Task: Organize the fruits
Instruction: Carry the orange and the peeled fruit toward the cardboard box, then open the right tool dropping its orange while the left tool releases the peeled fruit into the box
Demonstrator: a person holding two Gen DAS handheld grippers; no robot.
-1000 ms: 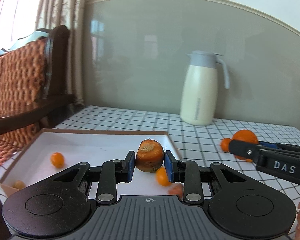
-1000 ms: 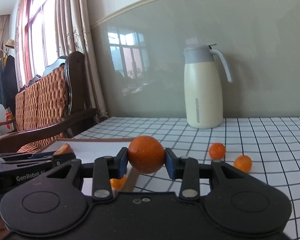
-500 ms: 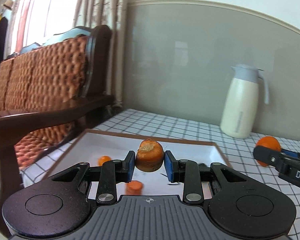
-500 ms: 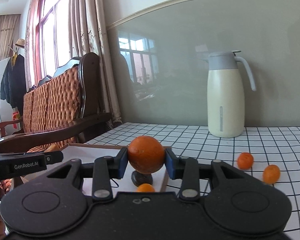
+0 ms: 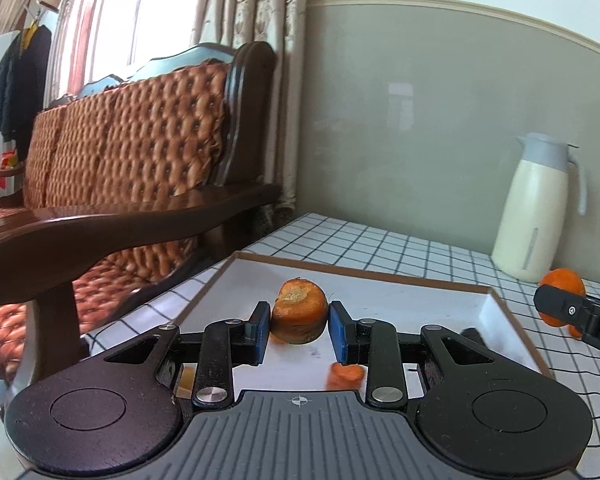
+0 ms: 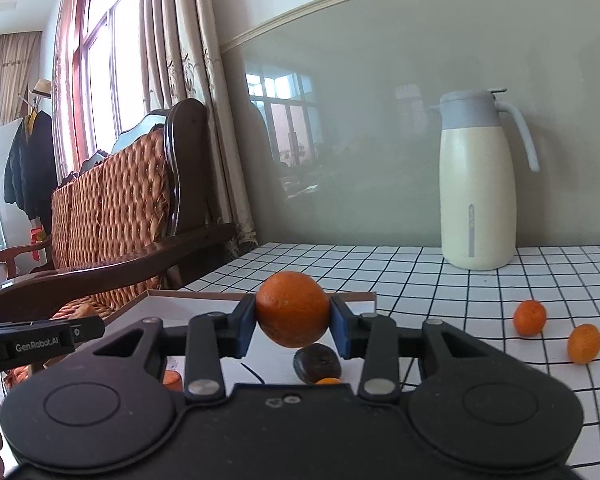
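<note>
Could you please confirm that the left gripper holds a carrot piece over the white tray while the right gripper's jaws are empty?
Not quite. The right gripper is not empty: its jaws are shut on an orange, as the right wrist view shows. The rest holds: the left gripper does hold a carrot piece over the white tray.

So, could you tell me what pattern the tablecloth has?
White with a thin black grid; the tablecloth shows best in the right wrist view.
</note>
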